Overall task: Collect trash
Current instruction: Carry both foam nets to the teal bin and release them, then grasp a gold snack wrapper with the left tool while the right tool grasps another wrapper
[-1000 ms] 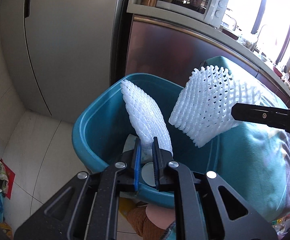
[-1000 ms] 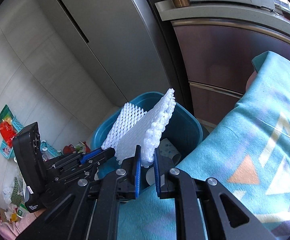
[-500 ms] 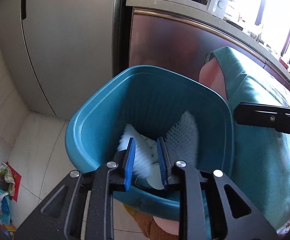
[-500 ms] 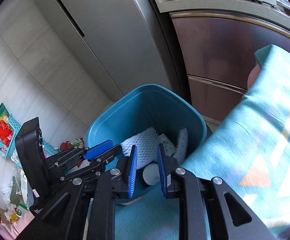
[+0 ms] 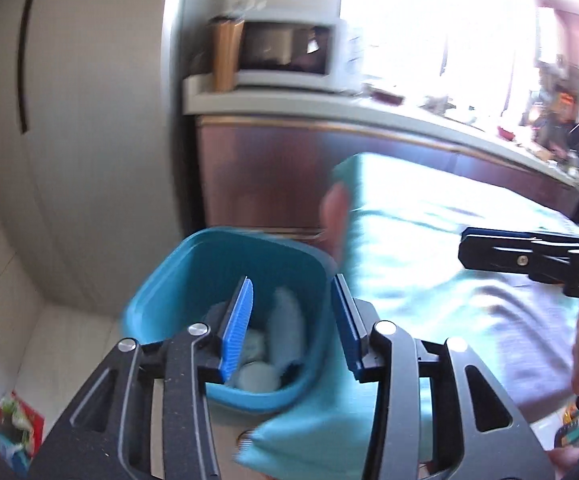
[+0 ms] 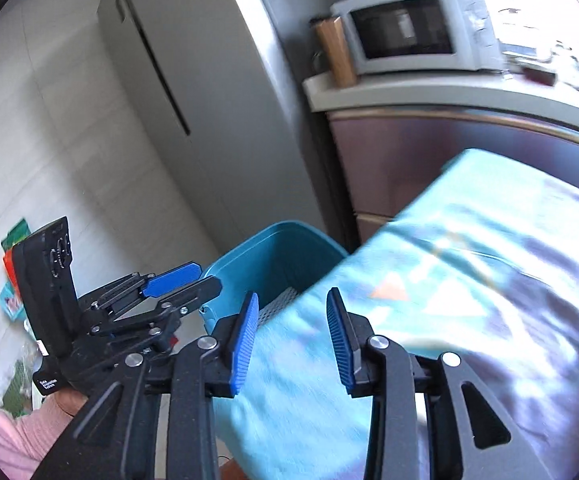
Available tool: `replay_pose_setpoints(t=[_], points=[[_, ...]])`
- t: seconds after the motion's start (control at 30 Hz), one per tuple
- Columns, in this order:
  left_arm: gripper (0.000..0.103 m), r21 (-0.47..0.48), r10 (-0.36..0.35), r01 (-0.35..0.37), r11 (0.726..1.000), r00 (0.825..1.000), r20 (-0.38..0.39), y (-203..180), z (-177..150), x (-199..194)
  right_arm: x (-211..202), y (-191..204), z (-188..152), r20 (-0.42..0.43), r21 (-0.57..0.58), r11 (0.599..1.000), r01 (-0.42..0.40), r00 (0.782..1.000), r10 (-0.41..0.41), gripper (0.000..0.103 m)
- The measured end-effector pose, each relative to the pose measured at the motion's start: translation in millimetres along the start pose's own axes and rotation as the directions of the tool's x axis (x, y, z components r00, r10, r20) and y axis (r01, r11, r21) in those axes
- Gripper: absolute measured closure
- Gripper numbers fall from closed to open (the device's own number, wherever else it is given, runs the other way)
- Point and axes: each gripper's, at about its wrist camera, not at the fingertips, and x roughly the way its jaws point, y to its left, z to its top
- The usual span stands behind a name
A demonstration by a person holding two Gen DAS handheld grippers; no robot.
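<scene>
White foam nets (image 5: 287, 330) inside bin (image 5: 177, 280): left wrist view only.

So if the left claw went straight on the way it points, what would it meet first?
Probably the trash inside the bin: the open left claw aims into its mouth, at the white foam net. The picture is blurred, so depth is uncertain.

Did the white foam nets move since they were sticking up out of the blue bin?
Yes. The foam nets dropped down: they lie low inside the blue bin, below its rim. The left gripper, whose jaws have just been opening, holds nothing.
</scene>
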Motion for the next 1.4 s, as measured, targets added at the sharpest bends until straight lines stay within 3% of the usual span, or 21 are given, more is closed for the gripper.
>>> replay_pose_setpoints(t=[0.23, 0.4, 0.57, 0.77, 0.87, 0.93, 1.03, 1.23, 1.4], points=[[0.059, 0.103, -0.196, 0.195, 0.975, 0.981, 0.003, -73.4, 5.2, -7.9, -84.2, -37.9, -38.9, 0.100, 0.114, 0.986, 0.121, 0.986, -0.132, 0.067], [0.059, 0.156, -0.340, 0.344, 0.926, 0.939, -0.054, -134.7, -2.6, -4.1, -150.1, -71.8, -87.9, 0.122, 0.252, 0.930, 0.267, 0.945, -0.304, 0.066], [0.059, 0.197, -0.465, 0.482, 0.854, 0.876, -0.127, -187.8, -18.0, -6.9, -204.6, -111.5, -138.3, 0.092, 0.398, 0.827, 0.397, 0.880, -0.467, 0.065], [0.057, 0.224, -0.586, 0.633, 0.741, 0.773, -0.245, -247.6, -35.5, -7.6, -238.6, -143.9, -186.4, 0.026, 0.498, 0.730, 0.467, 0.834, -0.551, 0.065], [0.057, 0.216, -0.618, 0.687, 0.694, 0.722, -0.311, -271.5, -46.9, -4.8, -244.7, -152.5, -200.1, 0.020, 0.532, 0.719, 0.446, 0.843, -0.538, 0.065], [0.057, 0.218, -0.624, 0.706, 0.673, 0.701, -0.345, -284.0, -54.1, -2.2, -245.2, -156.3, -207.0, 0.017, 0.554, 0.716, 0.425, 0.854, -0.520, 0.065], [0.056, 0.204, -0.630, 0.734, 0.648, 0.667, -0.398, -299.5, -63.4, 2.7, -236.8, -156.7, -212.0, 0.029, 0.579, 0.731, 0.362, 0.887, -0.461, 0.065], [0.056, 0.146, -0.627, 0.746, 0.649, 0.634, -0.452, -310.3, -73.0, 16.1, -217.0, -150.5, -203.9, 0.085, 0.583, 0.773, 0.251, 0.927, -0.365, 0.062], [0.055, 0.095, -0.638, 0.750, 0.655, 0.616, -0.461, -307.3, -71.7, 22.5, -190.3, -140.8, -192.0, 0.119, 0.560, 0.810, 0.173, 0.951, -0.286, 0.062]])
